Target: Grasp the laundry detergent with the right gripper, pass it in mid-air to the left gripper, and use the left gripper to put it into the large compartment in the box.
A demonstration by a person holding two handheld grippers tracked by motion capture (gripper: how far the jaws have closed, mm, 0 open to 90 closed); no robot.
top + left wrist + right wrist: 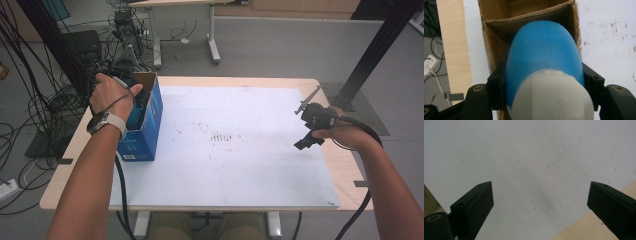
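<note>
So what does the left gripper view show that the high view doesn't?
Left gripper view: a blue bottle with a white cap, clamped between the left tool's jaws over the open box.

High view: the right tool, open above the table's right side, both forearms, and the floor cables.

Both: the cardboard box, the white mat and the wooden table edge.

A blue cardboard box (142, 125) is seen at the mat's (235, 165) nine o'clock edge, with the left gripper (136, 97) lowered into its open top. The right gripper (312, 125) is held at three o'clock.
</note>
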